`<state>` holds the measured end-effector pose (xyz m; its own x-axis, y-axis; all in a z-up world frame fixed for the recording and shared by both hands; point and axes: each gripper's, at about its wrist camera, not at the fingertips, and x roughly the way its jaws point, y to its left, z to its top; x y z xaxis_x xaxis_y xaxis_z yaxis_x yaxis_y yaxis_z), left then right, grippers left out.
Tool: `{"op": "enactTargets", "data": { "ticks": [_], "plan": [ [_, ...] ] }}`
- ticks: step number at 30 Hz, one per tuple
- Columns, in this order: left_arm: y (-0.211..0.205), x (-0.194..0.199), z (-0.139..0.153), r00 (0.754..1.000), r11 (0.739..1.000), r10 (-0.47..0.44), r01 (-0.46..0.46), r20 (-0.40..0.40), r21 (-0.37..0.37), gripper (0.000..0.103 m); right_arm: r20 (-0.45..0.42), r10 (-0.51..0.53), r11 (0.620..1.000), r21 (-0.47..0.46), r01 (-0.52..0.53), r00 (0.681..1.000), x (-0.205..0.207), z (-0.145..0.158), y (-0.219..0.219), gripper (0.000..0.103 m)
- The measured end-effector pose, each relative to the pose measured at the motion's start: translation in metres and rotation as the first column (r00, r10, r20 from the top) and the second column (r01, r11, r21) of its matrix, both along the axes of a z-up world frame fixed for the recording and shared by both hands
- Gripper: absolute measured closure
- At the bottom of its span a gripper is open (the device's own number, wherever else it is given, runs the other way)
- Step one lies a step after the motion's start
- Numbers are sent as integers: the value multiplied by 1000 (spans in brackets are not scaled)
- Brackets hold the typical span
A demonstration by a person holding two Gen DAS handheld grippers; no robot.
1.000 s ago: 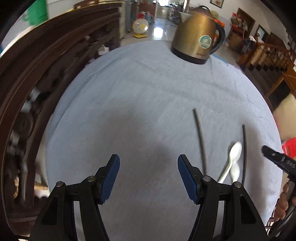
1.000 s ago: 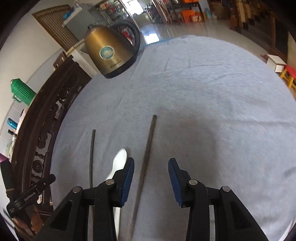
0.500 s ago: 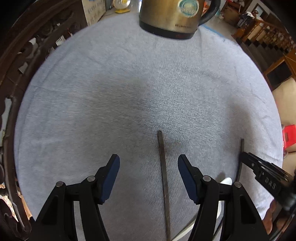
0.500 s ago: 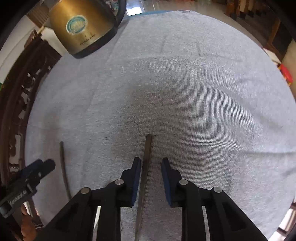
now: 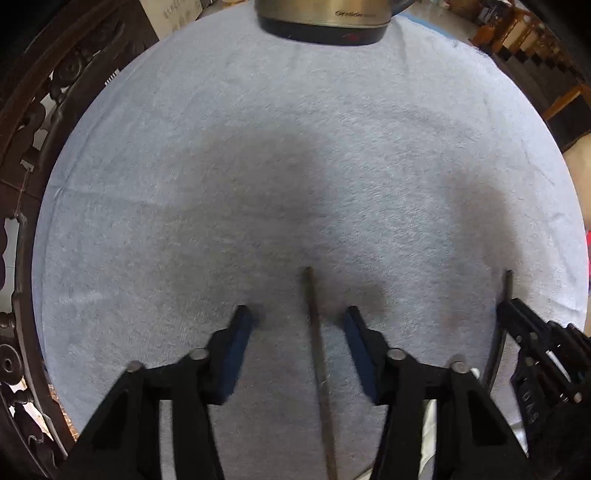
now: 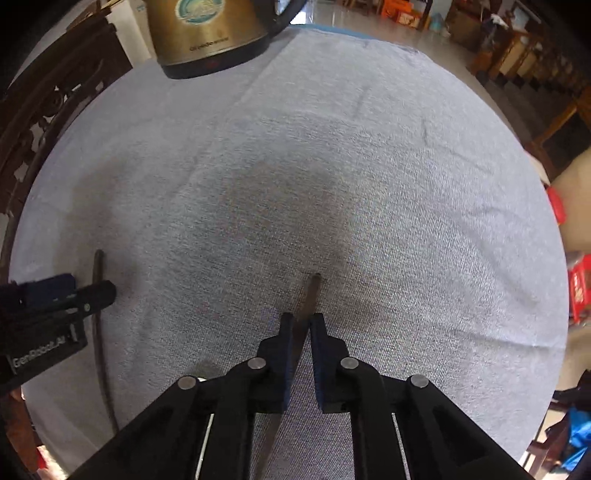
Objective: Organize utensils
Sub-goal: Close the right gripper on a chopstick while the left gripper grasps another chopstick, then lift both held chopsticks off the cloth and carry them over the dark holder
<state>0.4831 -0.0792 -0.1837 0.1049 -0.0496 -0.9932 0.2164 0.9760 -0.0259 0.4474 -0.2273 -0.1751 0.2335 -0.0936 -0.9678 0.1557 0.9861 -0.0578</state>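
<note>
Chopsticks lie apart on the cloth-covered bench (image 5: 258, 166), one under each claw, and the step in hand looks like a two-handed pickup. Nearest in the right wrist view, the right claw (image 6: 302, 321) has just been closing and its pads are now together on the right chopstick (image 6: 312, 291), whose tip pokes out just beyond the fingertips. In the left wrist view, the left claw (image 5: 299, 321) has also been closing but its pads are apart, with the left chopstick (image 5: 314, 332) lying between them untouched. A white spoon (image 5: 428, 421) shows only partly behind that claw's right finger. Farther off, a brass-coloured kettle (image 6: 207, 33) stands at the far edge. Next, I judge, the left pads must finish closing squarely on the thin stick before both lift, keeping each level so neither slips.
</note>
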Motion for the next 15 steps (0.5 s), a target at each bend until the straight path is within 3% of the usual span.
{"op": "enactTargets", "data": {
  "ticks": [2,3,10,15],
  "plan": [
    [-3,0,2,1000,1000,-9,10,14,-16,92,23,6,1000,-2,-6,1000,-5,0,6,96],
    [-4,-1,2,1000,999,-20,20,16,-29,96,36,10,1000,-2,-10,999,-7,1,7,96],
    [23,-19,14,990,996,20,-7,142,-94,98,134,-49,989,147,28,990,-45,11,-13,97],
    [60,-48,52,956,989,77,-36,284,-146,98,279,-118,969,240,50,953,-89,36,-36,97]
  ]
}}
